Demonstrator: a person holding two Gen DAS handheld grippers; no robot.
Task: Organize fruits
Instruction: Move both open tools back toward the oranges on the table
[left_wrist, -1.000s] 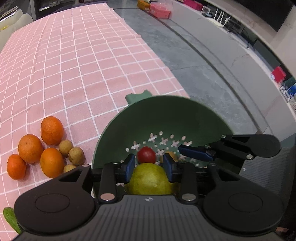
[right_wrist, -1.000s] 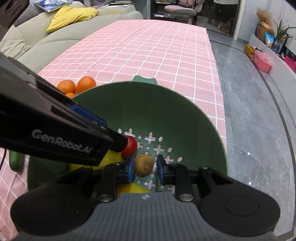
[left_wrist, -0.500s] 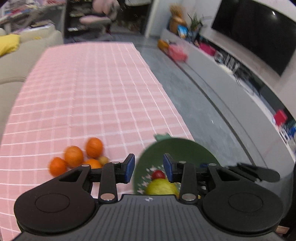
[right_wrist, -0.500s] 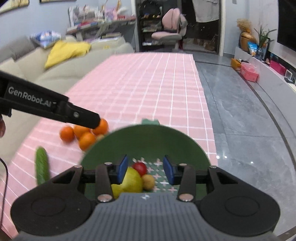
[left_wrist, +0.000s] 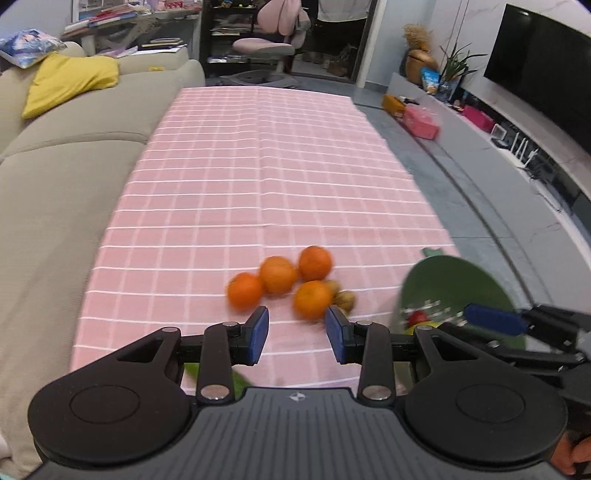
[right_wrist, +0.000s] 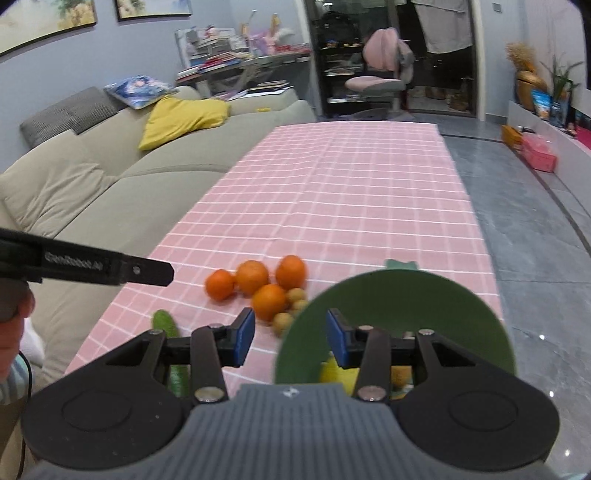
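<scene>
Left wrist view: the left gripper (left_wrist: 297, 334) is seen with its jaws partly apart and nothing between them, and the oranges (left_wrist: 280, 282) are clustered just beyond its tips on the pink tablecloth (left_wrist: 266, 166). The right gripper (right_wrist: 291, 338), likewise empty and partly parted after just opening, is hung over the near rim of the green colander (right_wrist: 399, 306), to the right of the cluster. The left gripper is judged nearer and better lined up. No long axis is offered by the round fruit.
</scene>
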